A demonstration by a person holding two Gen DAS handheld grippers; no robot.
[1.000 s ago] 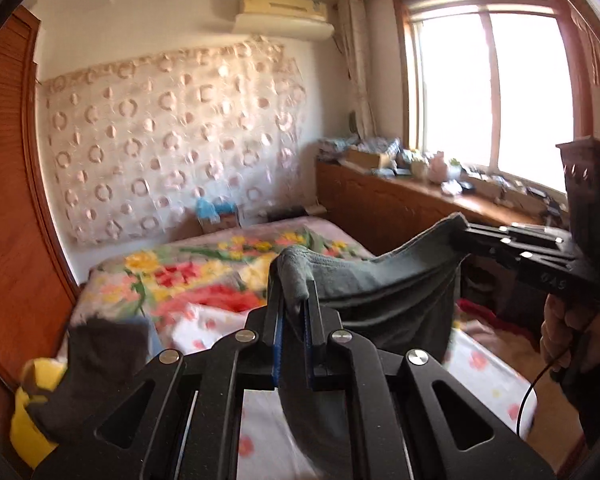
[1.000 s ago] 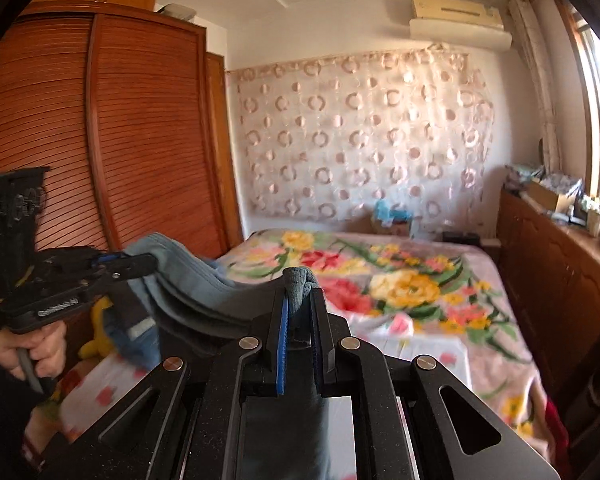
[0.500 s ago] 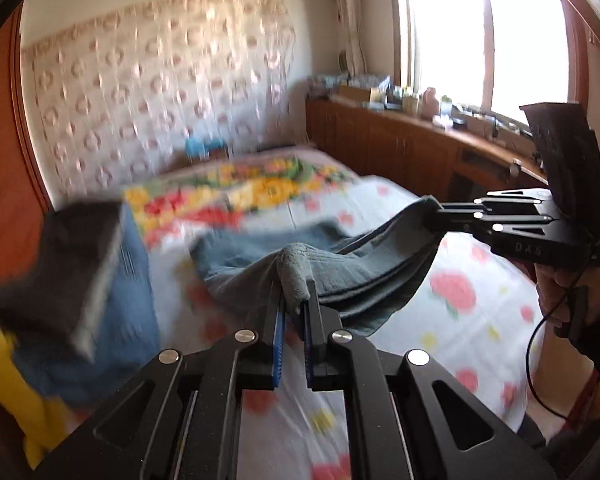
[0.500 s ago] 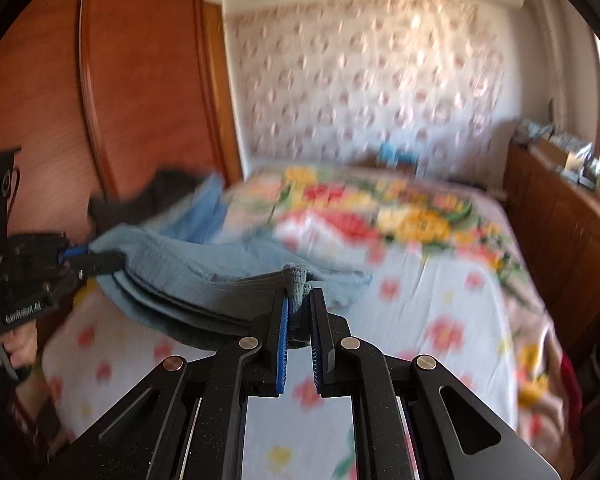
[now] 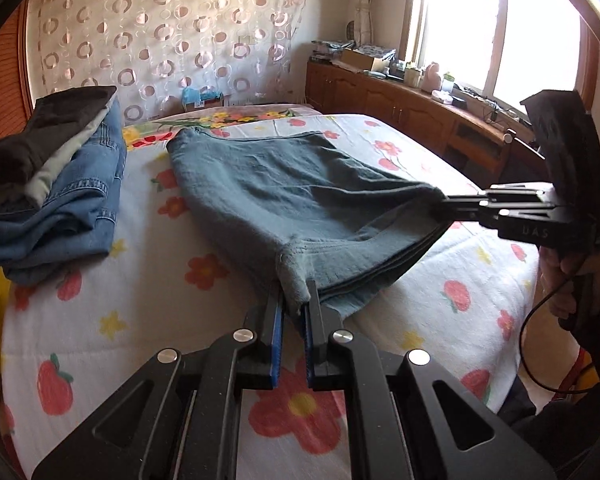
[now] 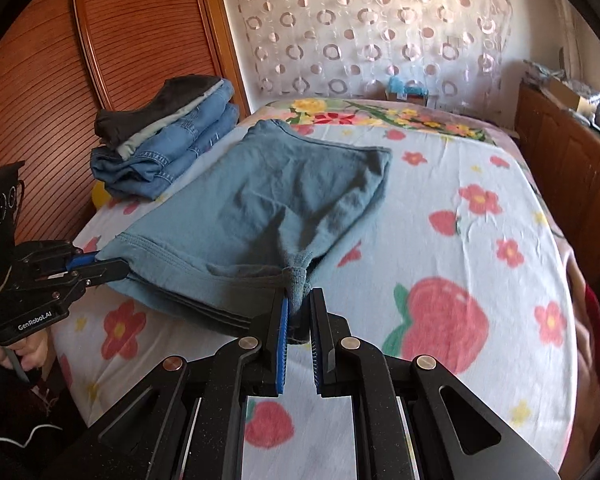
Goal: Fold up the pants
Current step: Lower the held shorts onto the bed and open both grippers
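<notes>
My left gripper (image 5: pixel 294 312) is nearest, bottom centre of its frame, pads clamped on a bunched corner of the pants (image 5: pixel 300 196); my right gripper (image 6: pixel 298 308) pinches the other near corner the same way, so the stacked near edge hangs slightly lifted between them. Beyond that the pants lie flat on the bed (image 5: pixel 140 320), running toward the upper middle of both frames. I judge the step to be laying this folded bundle down: I'd lower both corners together, keep the edge taut so the layers don't slip apart, then open only once the cloth rests on the sheet. To the left in both frames, a pile (image 6: pixel 168 140) of folded jeans and dark clothes sits just beside the far end of the pants, so there's little room to drift that way. The right half of the bed is open sheet, bounded by the wooden cabinet (image 6: pixel 572 168) along the right edge, and the floral blanket (image 6: pixel 380 116) lies farthest back
</notes>
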